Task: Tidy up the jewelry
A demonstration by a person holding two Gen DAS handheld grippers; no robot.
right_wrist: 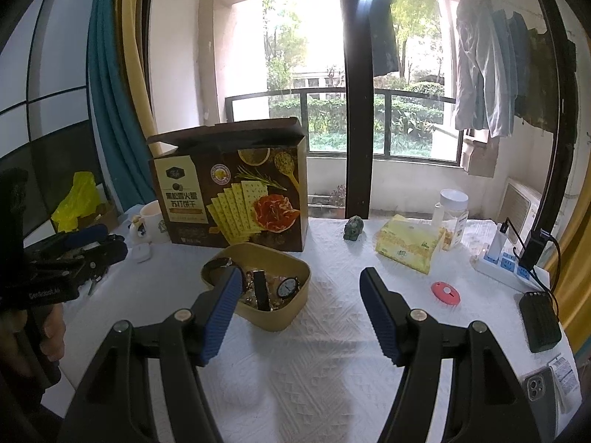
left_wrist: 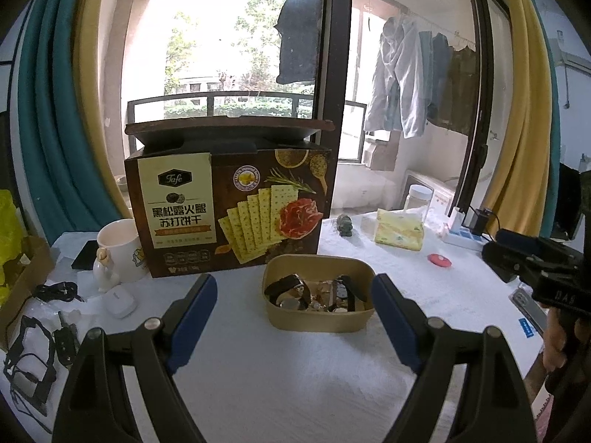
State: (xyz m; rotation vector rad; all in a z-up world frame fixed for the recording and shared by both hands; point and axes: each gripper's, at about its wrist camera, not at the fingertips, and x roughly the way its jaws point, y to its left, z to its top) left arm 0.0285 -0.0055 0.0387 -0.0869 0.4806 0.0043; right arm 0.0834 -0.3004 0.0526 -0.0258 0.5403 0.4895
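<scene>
- Above the white tabletop (right_wrist: 314, 361), the right hand-held gripper (right_wrist: 301, 310) and left hand-held gripper (left_wrist: 293, 317) both hang with fingers spread, holding nothing.
- Just ahead, the tan tray (left_wrist: 317, 323) holds the jewelry (right_wrist: 275, 288): watches and small pieces heaped together.
- That fits either sorting about to start or pieces gathered in; none lies loose outside.

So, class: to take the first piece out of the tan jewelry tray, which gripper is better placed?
Probably left. The left gripper is open with the tan tray centred between its fingers; the right gripper is also open but aims beside the tray.
</scene>
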